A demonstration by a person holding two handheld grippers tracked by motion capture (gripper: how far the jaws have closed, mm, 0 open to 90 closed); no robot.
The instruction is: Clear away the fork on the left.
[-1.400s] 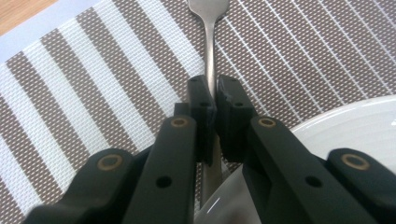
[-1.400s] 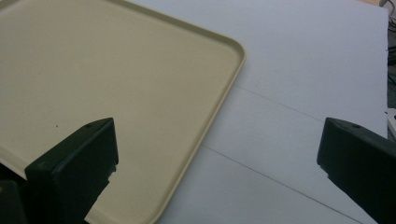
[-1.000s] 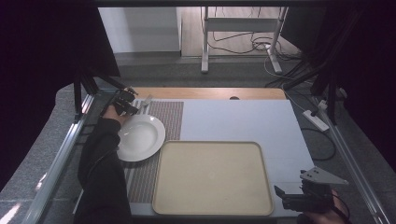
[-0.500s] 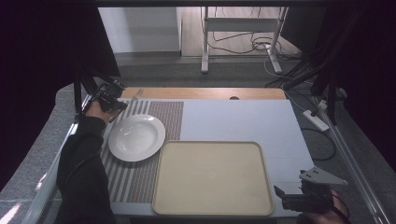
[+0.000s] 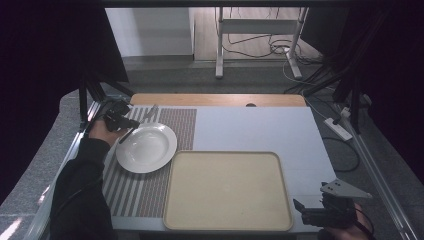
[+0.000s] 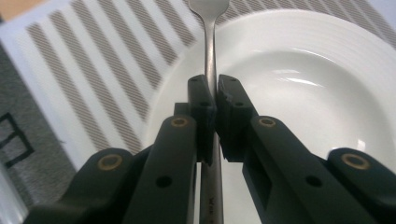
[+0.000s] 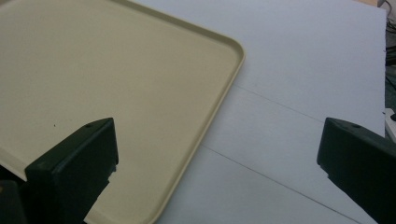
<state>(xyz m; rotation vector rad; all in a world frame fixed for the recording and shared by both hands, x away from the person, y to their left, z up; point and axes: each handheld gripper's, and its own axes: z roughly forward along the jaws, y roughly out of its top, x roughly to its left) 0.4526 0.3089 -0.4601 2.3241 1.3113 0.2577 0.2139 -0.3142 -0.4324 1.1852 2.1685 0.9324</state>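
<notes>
Gripping a metal fork (image 6: 211, 42) by its handle, the left gripper (image 5: 120, 121) sits at the far left of the table, its jaws clamped tight on the thin shaft so the tines point away over the striped placemat (image 5: 145, 192). In the left gripper view the fork's handle runs up between the two black jaws and its head reaches past the far rim of the white plate (image 6: 299, 93). From the high view the fork (image 5: 141, 123) slants across the plate's (image 5: 146, 148) far-left edge; whether it touches the rim I cannot tell. The plate rests on the placemat, just beside the far-left corner of the beige tray (image 5: 227, 192).

Down at the near right corner, the right gripper (image 5: 306, 216) hangs with its jaws spread wide and nothing between them. In its own view the tray's (image 7: 116, 84) rounded corner and the pale table surface (image 7: 303, 84) lie below the jaws.
</notes>
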